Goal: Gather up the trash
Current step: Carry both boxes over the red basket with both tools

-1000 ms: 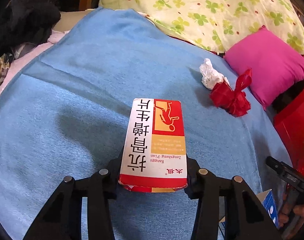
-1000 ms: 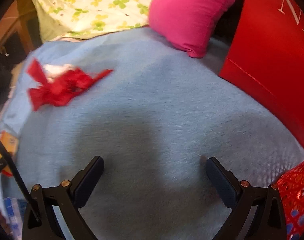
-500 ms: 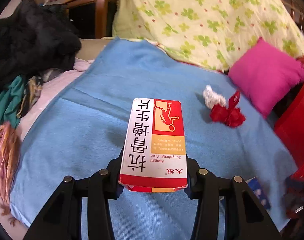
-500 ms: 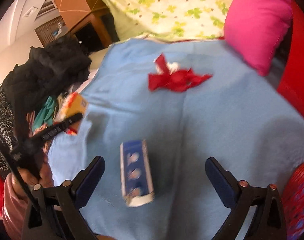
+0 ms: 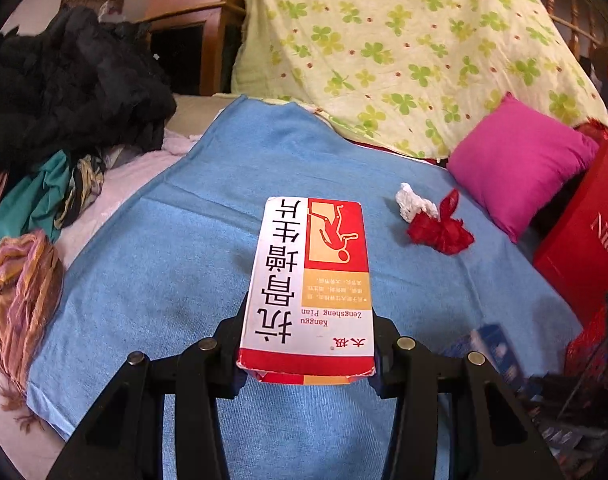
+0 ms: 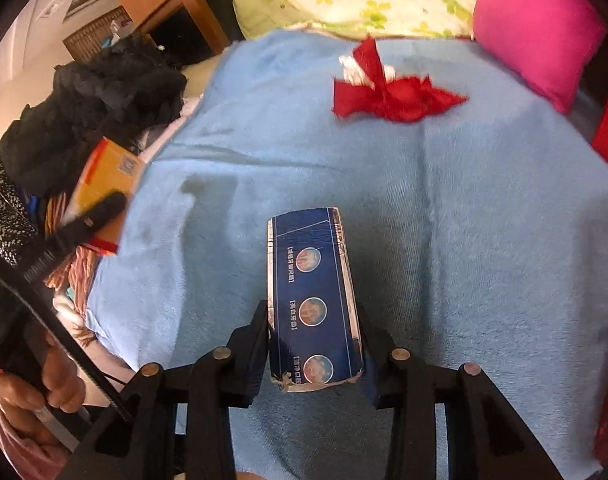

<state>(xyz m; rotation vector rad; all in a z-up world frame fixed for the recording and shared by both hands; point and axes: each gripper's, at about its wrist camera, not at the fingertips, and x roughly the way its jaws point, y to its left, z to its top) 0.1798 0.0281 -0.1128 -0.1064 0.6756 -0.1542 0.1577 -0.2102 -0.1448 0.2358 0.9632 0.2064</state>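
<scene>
l gripper [image 5: 307,364]: clamped on medicine box [image 5: 309,280]
r gripper [image 6: 313,356]: jaws closing on blue box [image 6: 311,304]
left: red wrapper [image 6: 395,94] + tissue [image 5: 413,202], 1 o'clock

A home bedroom: blue blanket [image 5: 176,280], floral quilt [image 5: 383,40], heaped clothes [image 5: 64,80].

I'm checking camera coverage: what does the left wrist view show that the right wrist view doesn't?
Only the left wrist view shows the white printed face of the red-and-white box held in the left gripper, and the lettered red bag.

Only the right wrist view shows the blue box between the closing pads of the right gripper, and a hand.

Both show the blue blanket, pink pillow, red wrapper and black clothes.
</scene>
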